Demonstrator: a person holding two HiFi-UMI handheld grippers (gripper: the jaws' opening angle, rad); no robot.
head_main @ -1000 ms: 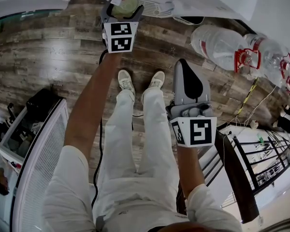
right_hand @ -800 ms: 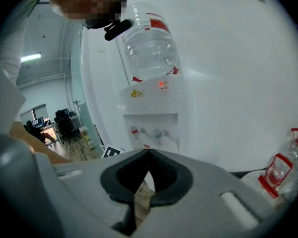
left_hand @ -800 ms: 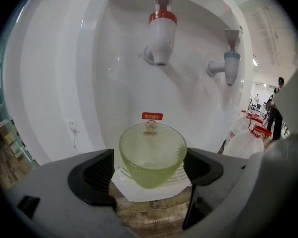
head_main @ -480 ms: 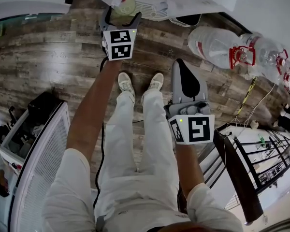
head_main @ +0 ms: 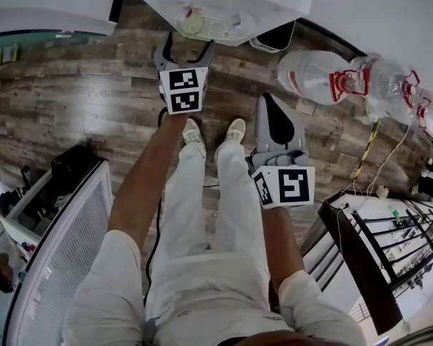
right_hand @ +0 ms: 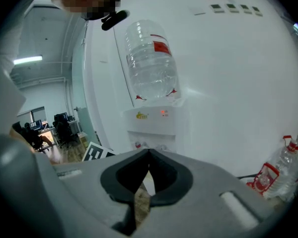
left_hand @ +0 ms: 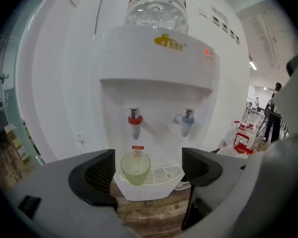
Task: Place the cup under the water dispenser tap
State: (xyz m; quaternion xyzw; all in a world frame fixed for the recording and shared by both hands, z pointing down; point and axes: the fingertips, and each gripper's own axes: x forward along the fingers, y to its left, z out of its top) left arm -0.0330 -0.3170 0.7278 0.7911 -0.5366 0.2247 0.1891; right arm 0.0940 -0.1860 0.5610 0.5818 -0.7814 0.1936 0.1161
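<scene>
Now: left gripper (left_hand: 148, 170), jaws wide apart and empty, drawn back from the cup (left_hand: 135, 167) that sat between them a second ago. The cup stands alone on the drip tray (left_hand: 164, 175) of the water dispenser (left_hand: 156, 63), directly under the red tap (left_hand: 134, 122), so placement reads as done. Right gripper (right_hand: 148, 155): jaws pressed together, holding nothing, idle. Markings: yellow logo (left_hand: 170, 41) on the dispenser front and small red label (left_hand: 137, 148) behind the cup, both too small to read.

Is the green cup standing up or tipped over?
Upright: the cup stands rim up on the drip tray, under the red tap.
</scene>
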